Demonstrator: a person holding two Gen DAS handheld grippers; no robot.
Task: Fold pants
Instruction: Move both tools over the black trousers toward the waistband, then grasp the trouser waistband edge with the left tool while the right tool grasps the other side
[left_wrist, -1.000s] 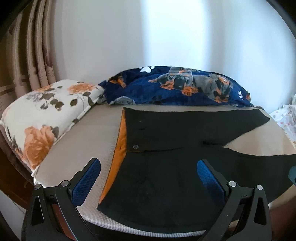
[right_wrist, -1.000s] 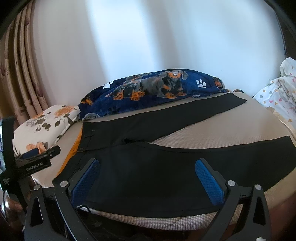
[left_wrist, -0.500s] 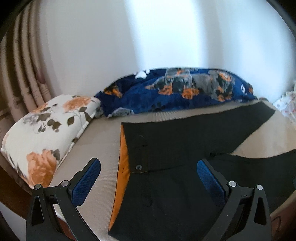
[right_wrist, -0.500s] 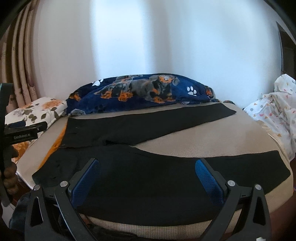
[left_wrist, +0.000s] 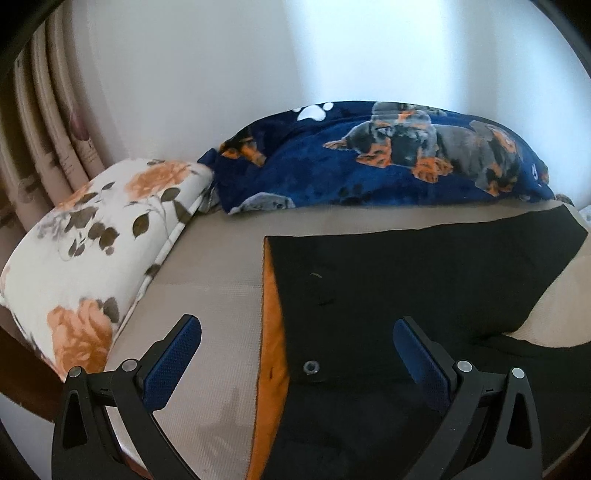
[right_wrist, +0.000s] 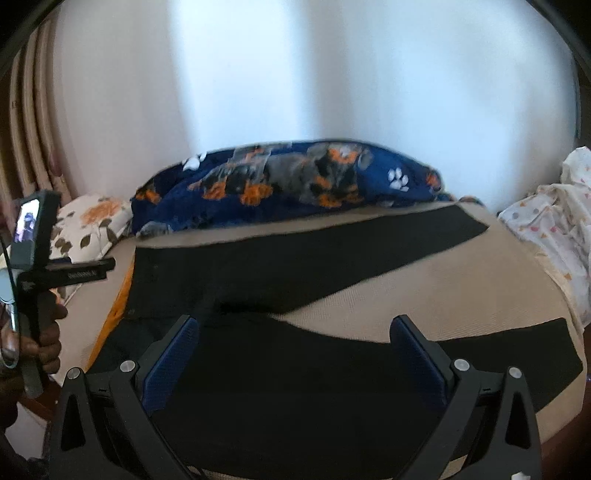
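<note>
- Black crossbar (right_wrist: 79, 275) of the left-hand device, right wrist view: white lettering present, too blurred to read.
- Small white mark on the device's black body (right_wrist: 27, 285), beside the crossbar: illegible.
- Small screen (right_wrist: 28, 220) on top of the same device: shows a picture; no text can be made out.
- Left wrist view: no text, label, brand or number readable on any surface.

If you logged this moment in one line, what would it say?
stage: approach | pants: flat on bed, legs apart | left hand-held gripper: open, over waistband | right hand-held gripper: open, over near leg
</note>
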